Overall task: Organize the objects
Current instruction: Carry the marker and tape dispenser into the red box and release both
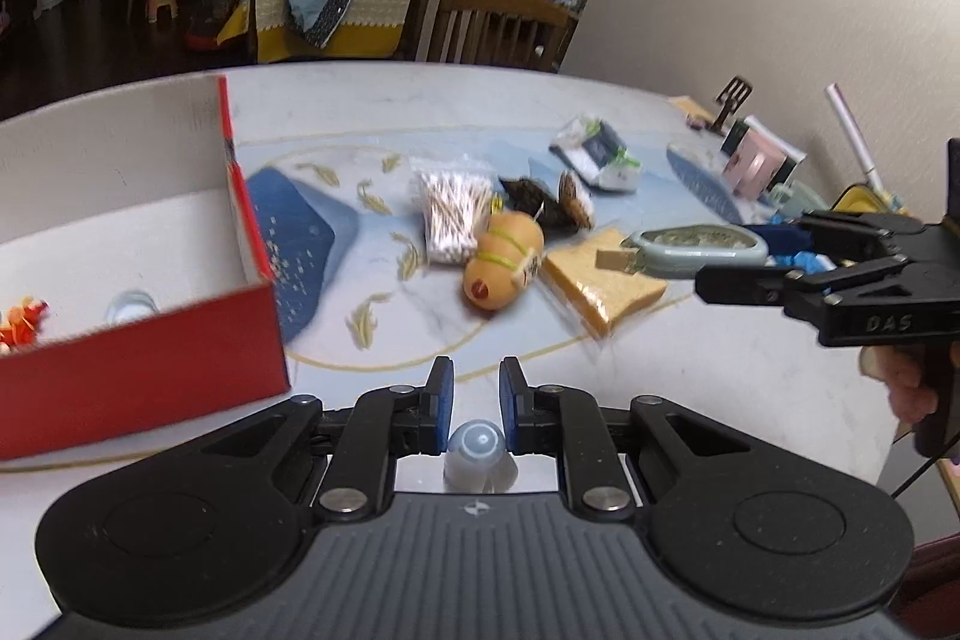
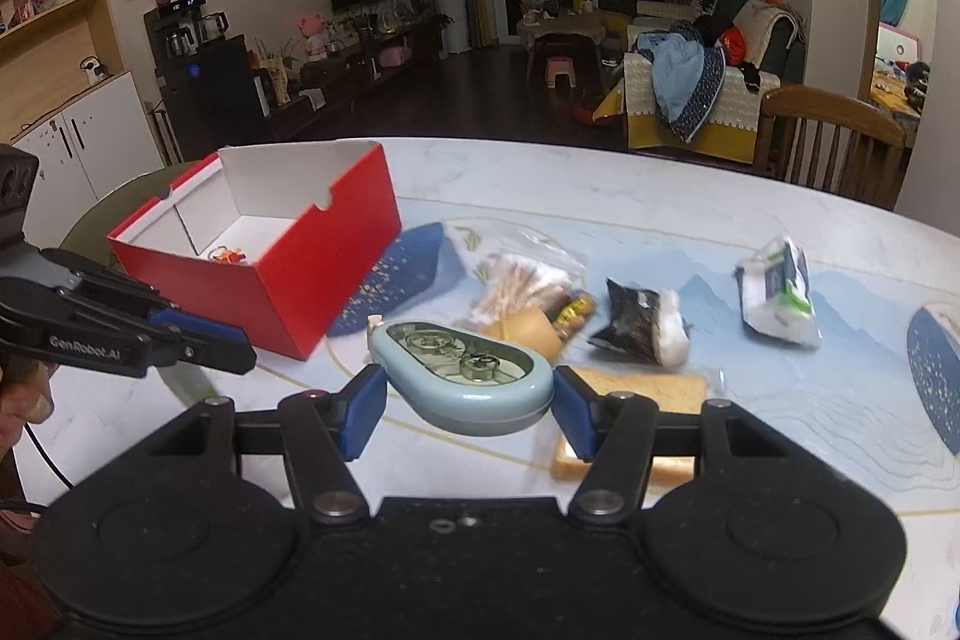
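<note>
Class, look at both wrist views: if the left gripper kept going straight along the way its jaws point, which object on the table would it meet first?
Probably the orange plush toy, which lies nearly dead ahead of the left gripper, though depth is hard to judge.

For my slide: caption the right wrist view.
Right claw holds pale blue case above cluttered table; red box left.

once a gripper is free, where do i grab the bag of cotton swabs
Take the cotton swab bag across its narrow width near the middle, coming down from above. It lies flat on the table with its long side running away from the red box, so the short sides suit the jaws. The end by the orange toy looks crowded; stay toward the far half.
</note>
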Motion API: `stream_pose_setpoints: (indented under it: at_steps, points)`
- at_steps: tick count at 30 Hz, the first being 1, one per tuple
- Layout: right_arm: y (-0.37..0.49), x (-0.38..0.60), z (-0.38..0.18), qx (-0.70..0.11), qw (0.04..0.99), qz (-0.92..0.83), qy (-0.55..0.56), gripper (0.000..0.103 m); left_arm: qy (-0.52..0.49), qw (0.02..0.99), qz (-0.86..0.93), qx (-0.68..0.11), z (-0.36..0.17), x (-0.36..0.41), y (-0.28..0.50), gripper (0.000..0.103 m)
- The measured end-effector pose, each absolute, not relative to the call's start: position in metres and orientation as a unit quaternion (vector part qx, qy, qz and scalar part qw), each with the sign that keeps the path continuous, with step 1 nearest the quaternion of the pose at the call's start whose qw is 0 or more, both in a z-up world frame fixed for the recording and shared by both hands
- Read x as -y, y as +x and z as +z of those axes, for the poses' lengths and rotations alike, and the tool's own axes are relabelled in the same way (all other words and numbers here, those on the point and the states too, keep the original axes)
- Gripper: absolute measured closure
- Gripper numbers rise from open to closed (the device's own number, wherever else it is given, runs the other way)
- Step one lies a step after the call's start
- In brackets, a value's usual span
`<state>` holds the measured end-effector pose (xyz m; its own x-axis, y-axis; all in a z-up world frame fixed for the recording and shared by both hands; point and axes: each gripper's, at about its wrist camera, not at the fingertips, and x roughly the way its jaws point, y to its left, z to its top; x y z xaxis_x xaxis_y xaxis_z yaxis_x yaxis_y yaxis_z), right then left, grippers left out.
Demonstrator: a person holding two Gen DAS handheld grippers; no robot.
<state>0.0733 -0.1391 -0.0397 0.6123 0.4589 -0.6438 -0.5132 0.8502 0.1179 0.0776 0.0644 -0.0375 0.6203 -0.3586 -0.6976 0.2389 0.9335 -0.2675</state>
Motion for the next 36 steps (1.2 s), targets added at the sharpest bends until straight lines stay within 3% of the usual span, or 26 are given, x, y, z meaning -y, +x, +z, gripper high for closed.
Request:
stream_pose_setpoints:
  at_steps: [23,29,36]
  points:
    - [0.103,0.001,0.013,-0.308,0.891,0.322,-0.09,0.043,-0.043,0.936,-0.143,-0.317,0.073,-0.189,0.118,0.088]
    - [0.125,-0.049,0.008,-0.322,0.88,0.333,-0.107,0.043,-0.029,0.942,-0.111,-0.316,0.07,-0.222,0.145,0.09]
    - [0.159,-0.101,-0.023,-0.362,0.863,0.328,-0.131,0.043,-0.01,0.931,-0.074,-0.358,0.031,-0.248,0.179,0.09]
